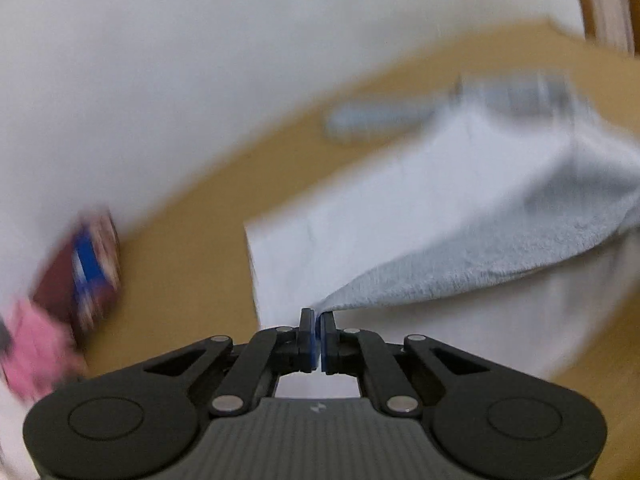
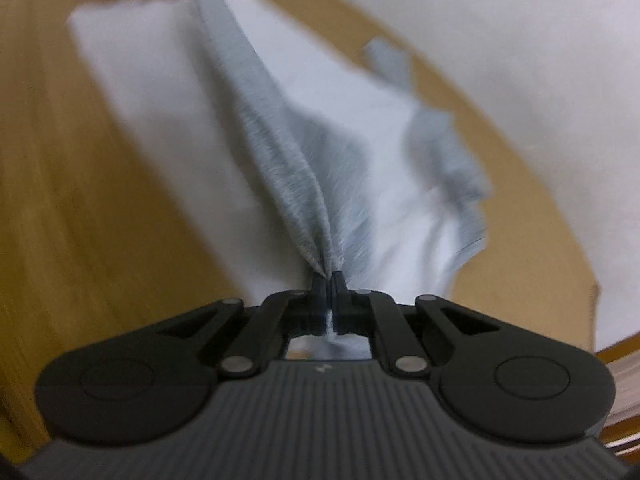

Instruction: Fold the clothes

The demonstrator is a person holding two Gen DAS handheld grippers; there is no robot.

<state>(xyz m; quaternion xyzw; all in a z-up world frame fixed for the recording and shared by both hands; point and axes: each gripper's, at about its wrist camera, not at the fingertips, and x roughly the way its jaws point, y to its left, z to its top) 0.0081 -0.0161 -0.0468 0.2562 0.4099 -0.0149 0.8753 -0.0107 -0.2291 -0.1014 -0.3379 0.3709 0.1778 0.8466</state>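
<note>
A pale blue-grey garment [image 1: 460,208] lies on a wooden table [image 1: 208,208], with one edge pulled up into a taut ridge. My left gripper [image 1: 318,314] is shut on a corner of that raised edge, the cloth stretching away to the upper right. In the right wrist view the same garment [image 2: 360,152] spreads over the table [image 2: 80,200], and my right gripper [image 2: 329,276] is shut on a pinched fold that rises as a grey ridge toward the top of the frame. Both views are blurred by motion.
A dark red and blue packet [image 1: 86,264] and a pink item [image 1: 36,348] sit at the table's left side. A blurred grey-blue object [image 1: 440,108] lies beyond the garment. A white wall [image 1: 200,60] runs close behind the table; the table's edge [image 2: 592,300] shows at right.
</note>
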